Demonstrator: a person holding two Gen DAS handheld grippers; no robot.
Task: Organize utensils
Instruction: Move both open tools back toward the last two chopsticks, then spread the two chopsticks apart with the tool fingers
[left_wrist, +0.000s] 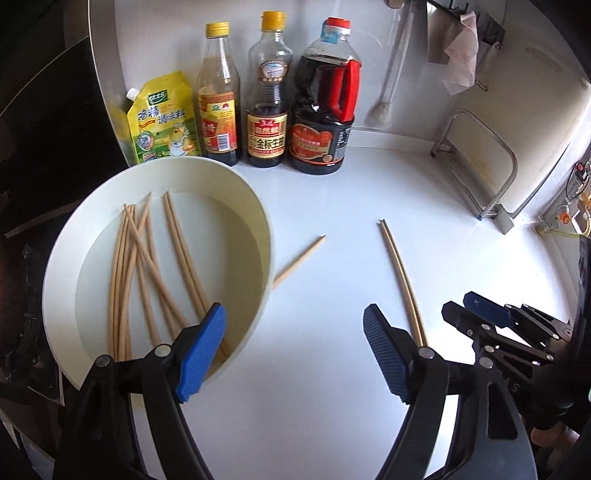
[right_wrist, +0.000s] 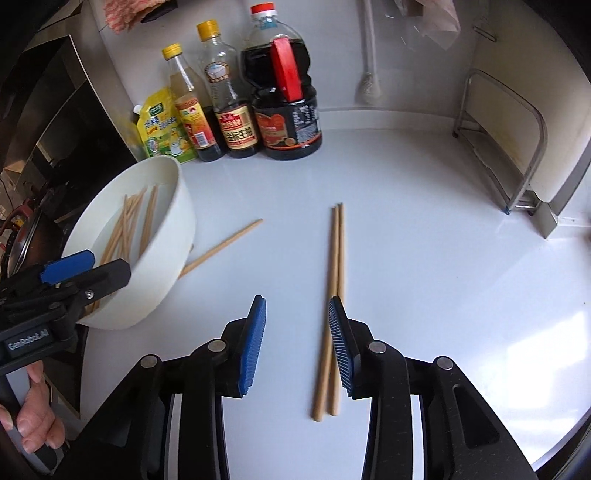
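Left wrist view: the left gripper (left_wrist: 295, 343) tilts down over a white table (left_wrist: 332, 258), its blue fingers (left_wrist: 201, 350) spread wide and holding nothing; one finger hangs over the rim of a white bowl (left_wrist: 258, 206). The bowl holds a loose bundle of chopsticks (left_wrist: 147, 266), too overlapped to count. One single chopstick (left_wrist: 299, 262) lies on the table, its lower end hidden behind the bowl, and a pair (left_wrist: 400, 277) lies to the right. The right gripper (left_wrist: 480, 314) shows at the right edge. Three bottles (left_wrist: 267, 110) and one yellow pouch (left_wrist: 162, 122) stand at the wall.

Right wrist view: the right gripper (right_wrist: 297, 347) points down at the pair (right_wrist: 334, 295), fingers (right_wrist: 253, 347) partly spread and empty, one of them overlapping the pair. The left gripper (right_wrist: 74, 269) sits before the bowl (right_wrist: 177, 229), a hand (right_wrist: 37, 417) gripping its handle.
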